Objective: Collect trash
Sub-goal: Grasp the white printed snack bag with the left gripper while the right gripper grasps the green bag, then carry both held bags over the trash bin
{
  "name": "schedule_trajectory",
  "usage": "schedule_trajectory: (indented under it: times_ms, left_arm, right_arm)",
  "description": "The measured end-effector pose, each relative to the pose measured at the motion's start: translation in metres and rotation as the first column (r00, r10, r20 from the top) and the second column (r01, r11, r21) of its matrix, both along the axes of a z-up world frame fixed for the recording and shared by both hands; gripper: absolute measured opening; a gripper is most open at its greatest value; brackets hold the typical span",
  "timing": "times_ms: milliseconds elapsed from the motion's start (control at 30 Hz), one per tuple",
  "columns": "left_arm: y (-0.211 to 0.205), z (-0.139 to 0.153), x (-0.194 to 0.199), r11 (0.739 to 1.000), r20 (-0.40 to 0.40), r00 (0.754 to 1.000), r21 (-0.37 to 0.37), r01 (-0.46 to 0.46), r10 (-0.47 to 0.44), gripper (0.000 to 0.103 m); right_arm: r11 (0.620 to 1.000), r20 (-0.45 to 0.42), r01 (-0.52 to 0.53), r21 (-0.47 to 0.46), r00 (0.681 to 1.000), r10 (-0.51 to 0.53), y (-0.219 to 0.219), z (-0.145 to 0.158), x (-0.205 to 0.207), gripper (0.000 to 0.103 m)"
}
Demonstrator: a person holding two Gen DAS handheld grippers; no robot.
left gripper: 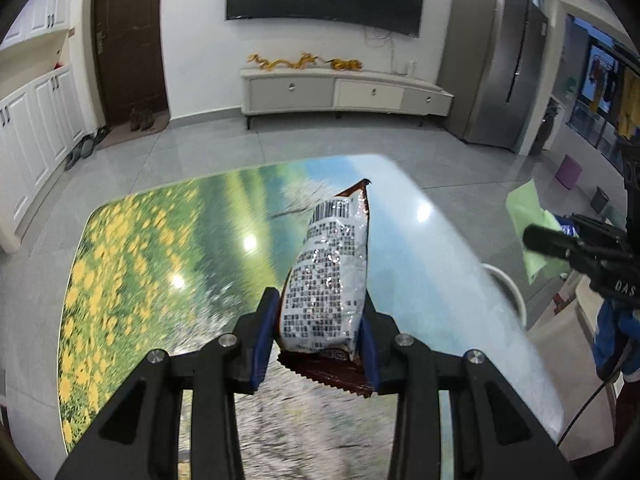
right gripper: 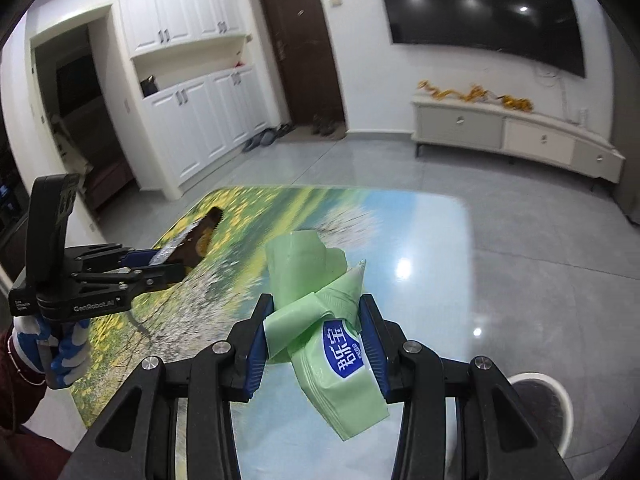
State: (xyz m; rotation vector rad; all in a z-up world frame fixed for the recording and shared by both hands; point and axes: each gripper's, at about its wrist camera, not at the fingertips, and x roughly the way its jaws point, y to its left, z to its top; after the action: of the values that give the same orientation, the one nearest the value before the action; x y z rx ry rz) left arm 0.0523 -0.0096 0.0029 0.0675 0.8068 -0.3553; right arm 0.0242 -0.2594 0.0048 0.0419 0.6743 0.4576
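My left gripper (left gripper: 318, 320) is shut on a silver and brown snack wrapper (left gripper: 328, 272) and holds it above the table. My right gripper (right gripper: 314, 324) is shut on a crumpled green wrapper (right gripper: 320, 320) with a blue label, also above the table. The right wrist view shows the left gripper (right gripper: 160, 264) at far left with the brown wrapper (right gripper: 200, 236) sticking out of it. The left wrist view shows the right gripper (left gripper: 560, 244) at the right edge with the green wrapper (left gripper: 528, 220).
A table (left gripper: 160, 240) printed with yellow flowers and a lake lies below both grippers. A white bin (right gripper: 540, 404) stands at the table's right side, seen also in the left wrist view (left gripper: 508, 292). A TV cabinet (left gripper: 344, 92) and a fridge (left gripper: 496, 68) stand beyond.
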Motion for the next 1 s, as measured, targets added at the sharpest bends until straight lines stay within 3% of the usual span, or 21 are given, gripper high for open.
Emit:
schedule_trajectory:
  times_ms: [267, 433, 567, 767, 1000]
  left_arm:
    - [-0.071, 0.026, 0.002, 0.992, 0.014, 0.993, -0.029, 0.122, -0.121, 0.035]
    - [-0.142, 0.032, 0.005, 0.971, 0.007, 0.971, -0.010, 0.237, -0.237, 0.035]
    - [-0.198, 0.022, 0.006, 0.948, -0.016, 0.949, 0.024, 0.317, -0.316, 0.036]
    - [-0.285, -0.015, 0.017, 0.908, -0.102, 0.909, 0.073, 0.412, -0.404, 0.036]
    - [-0.356, -0.065, 0.033, 0.886, -0.210, 0.877, 0.085, 0.456, -0.432, 0.038]
  right_arm:
    - [0.984, 0.076, 0.179, -0.017, 0.981, -0.177, -0.088, 0.029, -0.029, 0.040]
    - [0.955, 0.074, 0.297, -0.016, 0.953, -0.295, -0.140, 0.023, -0.042, 0.040]
    - [0.920, 0.037, 0.392, 0.008, 0.919, -0.392, -0.183, 0.004, -0.047, 0.040]
    - [0.861, -0.057, 0.509, 0.020, 0.860, -0.507, -0.240, -0.042, -0.046, 0.040]
    - [0.816, -0.198, 0.577, 0.027, 0.803, -0.562, -0.281, -0.103, -0.032, 0.041]
